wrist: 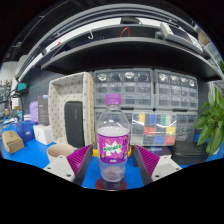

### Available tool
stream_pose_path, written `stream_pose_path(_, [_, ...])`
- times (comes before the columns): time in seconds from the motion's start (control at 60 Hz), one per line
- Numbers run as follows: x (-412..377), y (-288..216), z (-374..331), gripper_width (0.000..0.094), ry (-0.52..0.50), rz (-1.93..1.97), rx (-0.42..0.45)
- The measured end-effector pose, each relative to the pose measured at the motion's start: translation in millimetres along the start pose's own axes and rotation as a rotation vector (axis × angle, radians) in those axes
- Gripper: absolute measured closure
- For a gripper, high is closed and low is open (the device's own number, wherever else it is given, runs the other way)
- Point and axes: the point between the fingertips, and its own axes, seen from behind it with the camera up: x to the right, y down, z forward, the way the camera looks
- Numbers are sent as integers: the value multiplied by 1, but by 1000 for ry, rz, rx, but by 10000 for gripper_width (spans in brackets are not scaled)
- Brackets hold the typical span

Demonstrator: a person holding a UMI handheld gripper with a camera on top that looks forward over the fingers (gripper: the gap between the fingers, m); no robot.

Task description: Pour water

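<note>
Bottle between fingers — drawer cabinets behind.
</note>
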Motion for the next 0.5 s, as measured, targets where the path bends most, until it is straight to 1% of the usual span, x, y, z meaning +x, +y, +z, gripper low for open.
stream_pose_path(0.083, [0, 4, -17, 97, 15, 16, 2])
stream_pose_path(0.217, [-4, 21, -58, 89, 42, 40, -36])
stream_pose_path(0.5, [-19, 16, -154, 87, 120, 85, 23])
